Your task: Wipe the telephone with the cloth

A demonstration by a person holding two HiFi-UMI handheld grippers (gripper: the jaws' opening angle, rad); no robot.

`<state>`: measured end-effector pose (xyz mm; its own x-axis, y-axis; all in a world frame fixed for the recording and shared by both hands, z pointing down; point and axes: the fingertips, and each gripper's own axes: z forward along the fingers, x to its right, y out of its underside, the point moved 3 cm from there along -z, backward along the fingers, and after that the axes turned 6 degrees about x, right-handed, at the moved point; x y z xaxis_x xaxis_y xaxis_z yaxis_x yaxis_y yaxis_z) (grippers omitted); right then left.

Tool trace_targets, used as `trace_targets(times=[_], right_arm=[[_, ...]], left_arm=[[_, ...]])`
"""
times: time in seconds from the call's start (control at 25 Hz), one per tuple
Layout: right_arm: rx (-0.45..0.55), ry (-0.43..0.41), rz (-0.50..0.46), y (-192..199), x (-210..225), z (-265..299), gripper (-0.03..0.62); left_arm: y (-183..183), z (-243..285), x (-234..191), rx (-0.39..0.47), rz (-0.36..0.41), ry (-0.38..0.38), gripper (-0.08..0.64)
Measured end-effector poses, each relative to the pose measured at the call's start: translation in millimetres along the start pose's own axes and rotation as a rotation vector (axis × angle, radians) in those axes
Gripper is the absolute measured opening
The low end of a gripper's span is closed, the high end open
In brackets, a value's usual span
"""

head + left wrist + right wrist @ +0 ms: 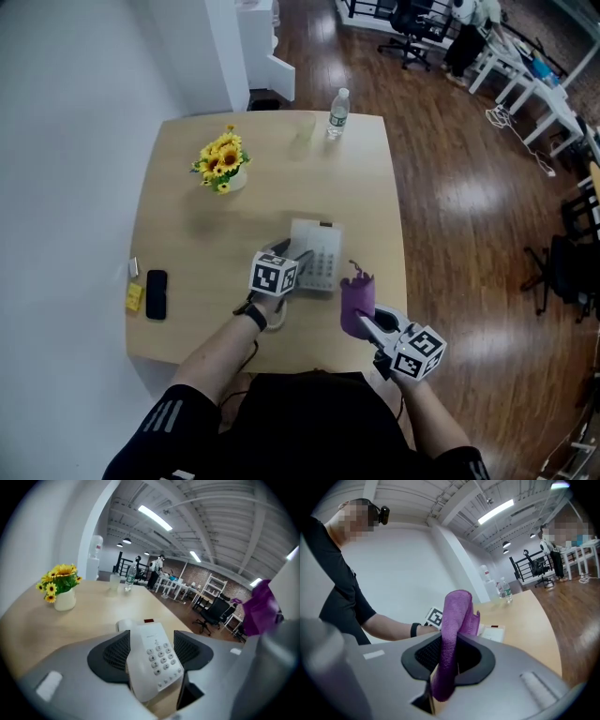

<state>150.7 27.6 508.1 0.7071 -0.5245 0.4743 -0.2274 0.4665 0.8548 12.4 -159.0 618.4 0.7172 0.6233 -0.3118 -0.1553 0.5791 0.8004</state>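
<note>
On the desk [187, 319] we find the telephone [317, 255] near the front edge, between our left gripper's [152, 651] fingers, which touch its sides. Just right of it our right gripper [450, 656] holds the cloth [356, 302] upright between its fingers. Flowers [221, 161] stand behind and left, a bottle [337, 113] at the far edge, a mobile [156, 293] at the left edge.

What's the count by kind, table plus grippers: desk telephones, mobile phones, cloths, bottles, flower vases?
White push-button desk telephone: 1
Black mobile phone: 1
Purple cloth: 1
Clear plastic water bottle: 1
White vase of yellow sunflowers: 1
Total: 5
</note>
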Motion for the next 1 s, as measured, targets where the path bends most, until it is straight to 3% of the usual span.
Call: trace_targets(times=[0.24, 0.32, 0.52, 0.84, 1.0], right_arm=[[0.056, -0.035, -0.036, -21.9, -23.6, 14.6, 0.066], [0.063, -0.032, -0.059, -27.3, -32.8, 20.2, 0.066], [0.077, -0.039, -0.103, -37.1, -57.6, 21.6, 0.066], [0.036, -0.117, -0.187, -25.9, -94.8, -1.3, 0.066], [0.042, -0.136, -0.212, -15.0, -111.6, -34.1, 0.066]], left_arm=[[-10.5, -92.4, 45.1, 0.16, -0.001, 0.253, 0.279], [-9.6, -124.6, 51.8, 0.204, 0.002, 0.295, 0.279], [-1.8, -188.3, 64.4, 0.245, 0.096, 0.265, 0.279], [30.7, -231.7, 90.2, 0.319, 0.004, 0.179, 0.279], [50.0, -247.0, 126.7, 0.344, -0.04, 0.184, 0.279]])
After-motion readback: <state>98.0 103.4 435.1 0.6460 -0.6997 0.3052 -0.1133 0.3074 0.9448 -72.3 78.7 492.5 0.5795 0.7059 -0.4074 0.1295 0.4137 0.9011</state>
